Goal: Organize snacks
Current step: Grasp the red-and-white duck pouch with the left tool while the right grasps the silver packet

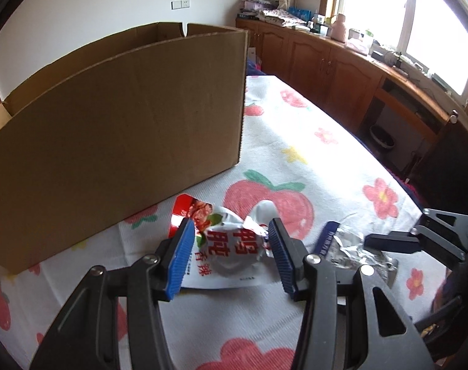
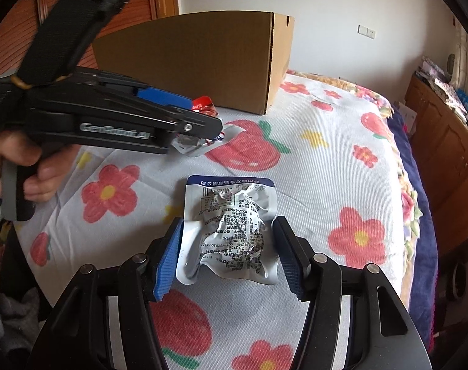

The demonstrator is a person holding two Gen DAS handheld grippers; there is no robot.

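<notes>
A red and white snack packet (image 1: 226,246) with red Chinese lettering lies on the flowered cloth between the open jaws of my left gripper (image 1: 229,240); the pads stand on either side of it. A silver snack packet with a blue top edge (image 2: 230,228) lies face down between the open jaws of my right gripper (image 2: 226,246). In the left wrist view the silver packet (image 1: 351,246) and the right gripper (image 1: 388,243) show at the right. In the right wrist view the left gripper (image 2: 203,117) sits over the red packet (image 2: 204,104). An open cardboard box (image 1: 116,117) stands just behind.
The cardboard box also shows at the back in the right wrist view (image 2: 196,58). The flowered cloth (image 2: 326,160) covers the table. Wooden cabinets (image 1: 326,67) with clutter run along the right under a window. The table's right edge drops off near the cabinets.
</notes>
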